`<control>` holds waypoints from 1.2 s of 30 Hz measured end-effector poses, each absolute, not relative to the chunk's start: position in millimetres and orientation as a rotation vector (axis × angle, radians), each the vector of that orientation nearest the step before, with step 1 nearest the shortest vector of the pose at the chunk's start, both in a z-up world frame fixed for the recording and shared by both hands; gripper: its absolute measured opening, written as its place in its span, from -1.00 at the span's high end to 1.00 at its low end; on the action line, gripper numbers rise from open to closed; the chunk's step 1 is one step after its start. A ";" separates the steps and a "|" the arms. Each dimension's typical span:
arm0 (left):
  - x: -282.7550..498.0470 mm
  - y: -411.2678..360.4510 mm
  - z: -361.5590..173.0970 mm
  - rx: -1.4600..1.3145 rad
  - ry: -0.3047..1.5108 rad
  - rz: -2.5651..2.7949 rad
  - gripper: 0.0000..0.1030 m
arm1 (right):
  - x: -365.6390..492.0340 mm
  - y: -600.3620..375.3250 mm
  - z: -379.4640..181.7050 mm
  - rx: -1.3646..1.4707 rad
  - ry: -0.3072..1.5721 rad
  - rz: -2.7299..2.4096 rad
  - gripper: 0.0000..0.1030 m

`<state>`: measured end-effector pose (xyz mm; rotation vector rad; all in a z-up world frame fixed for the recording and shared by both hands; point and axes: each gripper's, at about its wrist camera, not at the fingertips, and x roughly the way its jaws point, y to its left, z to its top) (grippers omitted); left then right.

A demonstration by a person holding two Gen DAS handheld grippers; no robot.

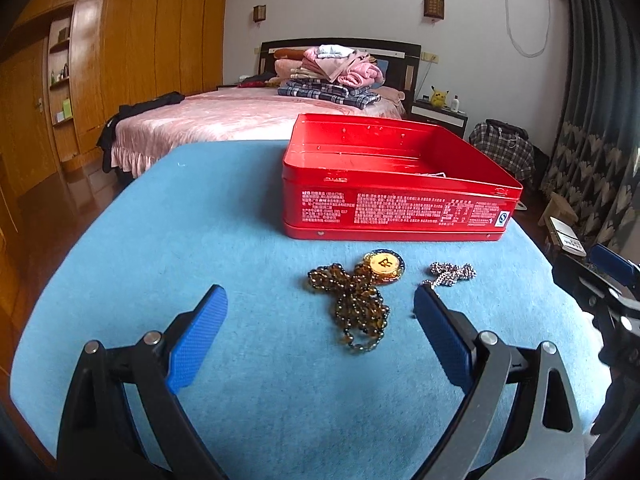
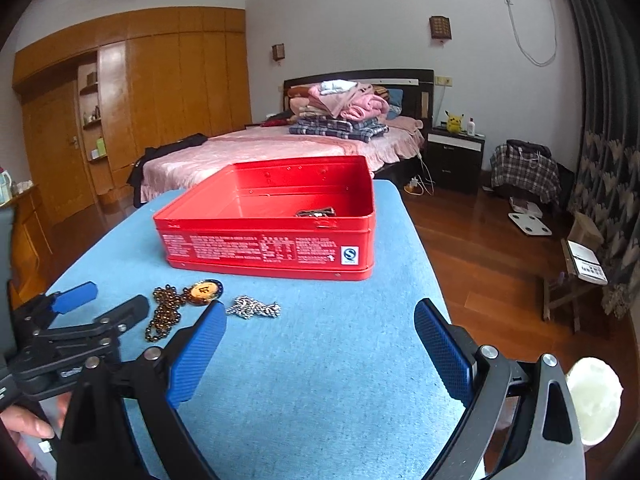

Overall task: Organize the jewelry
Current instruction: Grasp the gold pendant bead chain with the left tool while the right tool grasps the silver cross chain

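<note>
**Red tin open on the blue table, two necklaces loose in front of it**

Container: red tin (image 2: pixel 264 236), rectangular, no lid on it, sitting on the blue cloth-covered table (image 2: pixel 320 360) toward the far end. White print plus a small blue-and-white logo on the near wall. Inside: one small dark, metallic-looking item (image 2: pixel 315 212) lying on the floor of the tin near the front right corner. Too small to say what piece it is. From the left wrist view only a pale sliver of it shows above the near wall. Rest of the tin floor that is visible is bare red.

Outside the tin, on the cloth, just in front of its near wall:
- amber bead necklace (image 1: pixel 358 308), bunched in a loose heap, with a round gold pendant (image 1: pixel 385 265) at its far end
- silver chain (image 1: pixel 450 273), small pile, just right of the pendant, apart from the beads

Grippers:
- left gripper (image 1: pixel 320 330): jaws spread wide, holding nothing, low over the cloth. Bead heap lies between its blue pads, chain near the tip of the right pad.
- right gripper (image 2: pixel 320 344): jaws also wide, nothing in them, over bare cloth to the right of both necklaces.

A hand (image 2: pixel 24 424) shows at the lower left of the right wrist view, behind the left gripper.
</note>
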<state>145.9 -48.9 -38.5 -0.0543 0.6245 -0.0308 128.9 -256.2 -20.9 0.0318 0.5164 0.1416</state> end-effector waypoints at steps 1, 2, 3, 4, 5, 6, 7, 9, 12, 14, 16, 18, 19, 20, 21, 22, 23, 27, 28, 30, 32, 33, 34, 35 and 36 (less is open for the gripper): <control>147.6 -49.1 -39.7 -0.058 0.630 -0.032 -0.72 | 128.7 -256.3 -20.5 0.029 0.513 0.141 -0.81; 150.1 -50.6 -41.0 -0.060 0.639 -0.033 -0.66 | 128.8 -256.0 -20.6 0.026 0.512 0.140 -0.81; 153.3 -51.5 -42.7 -0.062 0.652 -0.034 -0.63 | 129.1 -256.4 -21.1 0.025 0.512 0.139 -0.81; 155.4 -51.7 -44.2 -0.062 0.662 -0.034 -0.60 | 129.4 -257.1 -21.6 0.027 0.514 0.139 -0.81; 158.3 -52.1 -46.0 -0.063 0.675 -0.033 -0.60 | 129.7 -257.9 -22.1 0.030 0.515 0.138 -0.81; 160.2 -52.6 -46.9 -0.064 0.682 -0.032 -0.60 | 130.2 -258.9 -22.6 0.034 0.516 0.137 -0.81; 162.5 -53.4 -47.8 -0.064 0.691 -0.030 -0.59 | 130.0 -260.3 -23.1 0.037 0.516 0.136 -0.81; 167.6 -54.9 -48.5 -0.068 0.705 -0.032 -0.54 | 129.4 -262.4 -23.8 0.039 0.515 0.135 -0.81; 173.4 -57.5 -49.4 -0.069 0.721 -0.030 -0.49 | 130.0 -264.4 -24.4 0.046 0.514 0.135 -0.81; 176.5 -59.2 -51.5 -0.073 0.734 -0.027 -0.46 | 130.4 -265.0 -24.7 0.047 0.514 0.136 -0.81; 179.5 -59.7 -53.5 -0.075 0.747 -0.024 -0.43 | 130.6 -265.4 -24.8 0.048 0.515 0.137 -0.81; 181.7 -61.1 -56.1 -0.072 0.764 -0.025 -0.37 | 130.6 -265.7 -25.4 0.050 0.515 0.137 -0.81; 181.9 -61.3 -57.1 -0.070 0.770 -0.024 -0.33 | 130.6 -265.9 -25.9 0.051 0.515 0.138 -0.81; 183.4 -61.4 -58.4 -0.070 0.781 -0.024 -0.30 | 130.8 -266.0 -26.2 0.051 0.516 0.138 -0.81; 184.4 -60.9 -59.2 -0.071 0.788 -0.025 -0.28 | 130.6 -265.6 -26.6 0.051 0.516 0.138 -0.81; 186.3 -60.6 -60.8 -0.075 0.800 -0.030 -0.27 | 130.7 -265.4 -27.0 0.050 0.518 0.138 -0.81; 187.0 -60.7 -61.0 -0.076 0.805 -0.032 -0.27 | 130.9 -265.4 -27.5 0.050 0.520 0.138 -0.81; 186.2 -61.4 -62.7 -0.058 0.816 -0.032 -0.23 | 132.6 -265.2 -29.7 0.052 0.530 0.141 -0.81; 185.5 -61.1 -62.7 -0.054 0.817 -0.036 -0.15 | 133.0 -264.8 -30.1 0.052 0.532 0.141 -0.81; 183.8 -64.8 -62.3 -0.043 0.818 -0.045 -0.02 | 133.3 -264.9 -30.7 0.052 0.534 0.143 -0.81; 183.9 -67.1 -61.2 -0.032 0.816 -0.057 0.17 | 134.1 -264.5 -30.9 0.051 0.538 0.144 -0.81; 183.8 -67.4 -60.7 -0.029 0.815 -0.062 0.22 | 135.2 -263.4 -31.4 0.050 0.544 0.144 -0.81; 183.2 -68.2 -60.5 -0.025 0.813 -0.068 0.30 | 135.9 -263.1 -32.2 0.051 0.550 0.145 -0.81; 183.2 -68.6 -60.6 -0.026 0.813 -0.070 0.34 | 136.0 -262.7 -32.7 0.052 0.553 0.146 -0.81; 182.9 -68.6 -60.8 -0.028 0.812 -0.071 0.36 | 136.1 -262.4 -33.5 0.054 0.556 0.147 -0.81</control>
